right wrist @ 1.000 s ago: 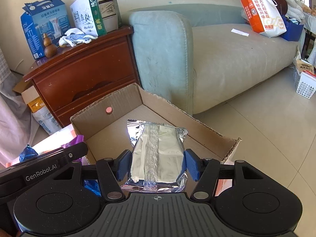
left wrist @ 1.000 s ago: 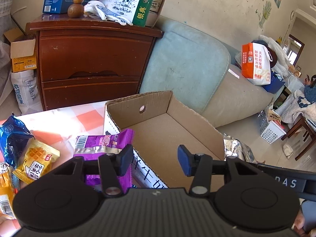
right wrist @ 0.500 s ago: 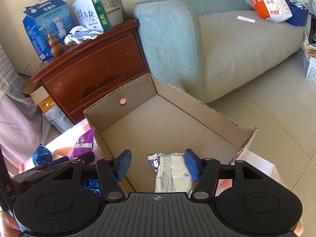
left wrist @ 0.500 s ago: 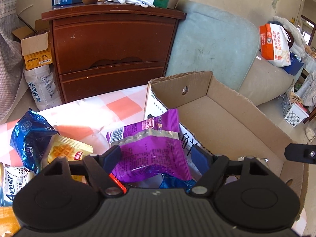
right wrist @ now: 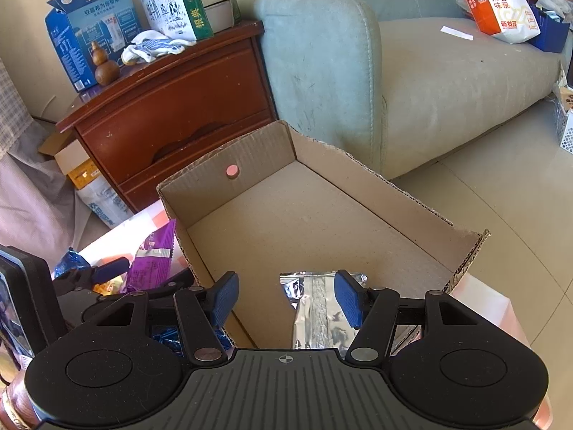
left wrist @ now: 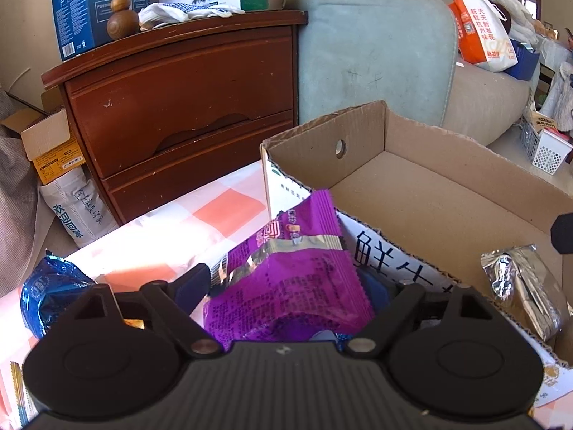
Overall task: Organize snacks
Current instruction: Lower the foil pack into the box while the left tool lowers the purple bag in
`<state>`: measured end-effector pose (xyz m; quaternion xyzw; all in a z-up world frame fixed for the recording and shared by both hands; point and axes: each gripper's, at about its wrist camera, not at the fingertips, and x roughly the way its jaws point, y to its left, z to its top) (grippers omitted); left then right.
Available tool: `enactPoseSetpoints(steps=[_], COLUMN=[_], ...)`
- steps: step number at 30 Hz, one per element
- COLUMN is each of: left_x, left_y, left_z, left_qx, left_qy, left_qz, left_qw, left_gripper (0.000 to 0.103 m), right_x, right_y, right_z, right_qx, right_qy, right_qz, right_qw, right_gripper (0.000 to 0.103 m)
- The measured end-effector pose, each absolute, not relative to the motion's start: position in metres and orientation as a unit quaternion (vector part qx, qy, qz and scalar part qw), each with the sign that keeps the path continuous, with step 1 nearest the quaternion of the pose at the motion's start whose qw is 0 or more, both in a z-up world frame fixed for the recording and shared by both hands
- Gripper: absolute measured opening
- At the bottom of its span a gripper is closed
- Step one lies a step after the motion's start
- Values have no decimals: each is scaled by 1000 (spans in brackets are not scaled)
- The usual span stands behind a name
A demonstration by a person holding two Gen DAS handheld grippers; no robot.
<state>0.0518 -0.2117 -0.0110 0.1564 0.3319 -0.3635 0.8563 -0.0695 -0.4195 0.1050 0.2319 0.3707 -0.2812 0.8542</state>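
An open cardboard box stands on the checkered table. A silver foil packet lies inside it at the near end. My right gripper is open and empty just above that packet. A purple snack packet sits between the fingers of my left gripper, beside the box's left wall. The left fingertips are partly hidden behind the packet, so contact is unclear. A blue packet lies on the table at left.
A wooden dresser with cartons on top stands behind the table. A pale sofa with an orange-white bag is to the right. The table has an orange-and-white checkered cloth. Tiled floor lies right of the box.
My right gripper let the silver packet drop into the box and stays open above it. My left gripper moved left from the box and now has the purple packet between its fingers.
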Motion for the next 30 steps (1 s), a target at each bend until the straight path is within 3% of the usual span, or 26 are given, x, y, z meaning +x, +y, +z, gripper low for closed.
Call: enactPoseSetpoints(steps=[3, 6, 9, 17, 30], left_x=[53, 56, 55, 51, 28], left_y=[-212, -207, -200, -193, -221], left_z=[-15, -12, -5, 20, 71], left_qx=[163, 147, 131, 88, 18], left_qy=[329, 327, 322, 316, 308], left_qz=[-357, -361, -366, -368, -407], left_qw=[859, 861, 863, 870, 860], left_gripper=[56, 42, 36, 25, 25], right_x=[-67, -66, -66, -70, -84], right_y=[-419, -419, -419, -420, -434], right_z=[103, 102, 102, 105, 113], right_qx=[232, 230, 233, 237, 262], right_qy=[374, 376, 375, 366, 348], right_qz=[-278, -279, -279, -281, -310], right_qw=[854, 853, 853, 855, 845], right_gripper=[59, 59, 59, 59, 59])
